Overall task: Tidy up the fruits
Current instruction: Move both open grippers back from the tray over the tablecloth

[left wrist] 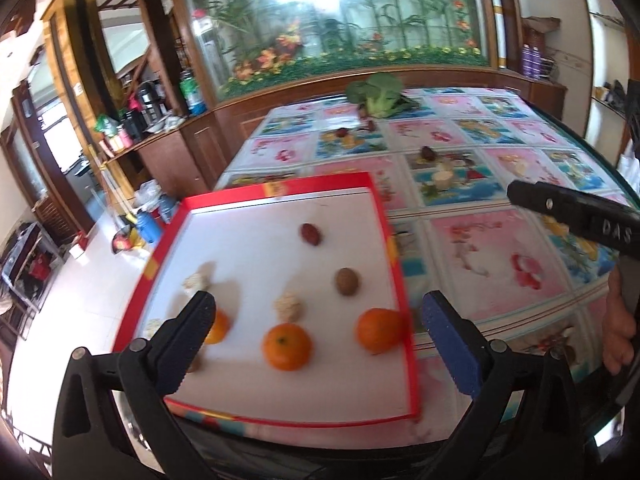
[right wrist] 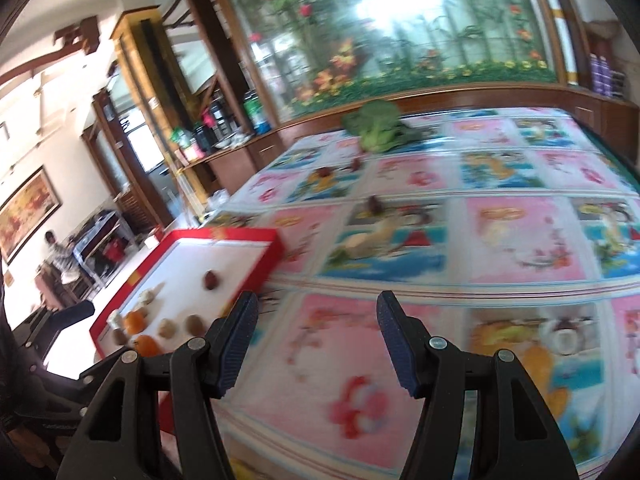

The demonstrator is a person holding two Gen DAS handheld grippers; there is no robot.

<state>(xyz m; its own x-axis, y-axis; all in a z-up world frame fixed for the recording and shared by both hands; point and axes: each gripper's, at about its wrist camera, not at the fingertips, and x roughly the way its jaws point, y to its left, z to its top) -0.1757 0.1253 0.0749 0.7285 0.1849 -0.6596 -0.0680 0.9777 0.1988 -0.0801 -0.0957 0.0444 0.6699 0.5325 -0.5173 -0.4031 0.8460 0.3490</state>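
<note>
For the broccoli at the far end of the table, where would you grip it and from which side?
Grip the broccoli by its pale stalk, which points toward the near side of the table; the leafy head is wide and soft. Come in from the near side, jaws straddling the stalk. The right gripper, open and empty, looks the closer one.

Black grippers (left wrist: pixel 318 316), blue ribbed fingers (left wrist: pixel 452 344), silver rivets.

Bright daylight, mural glare, motion blur
</note>
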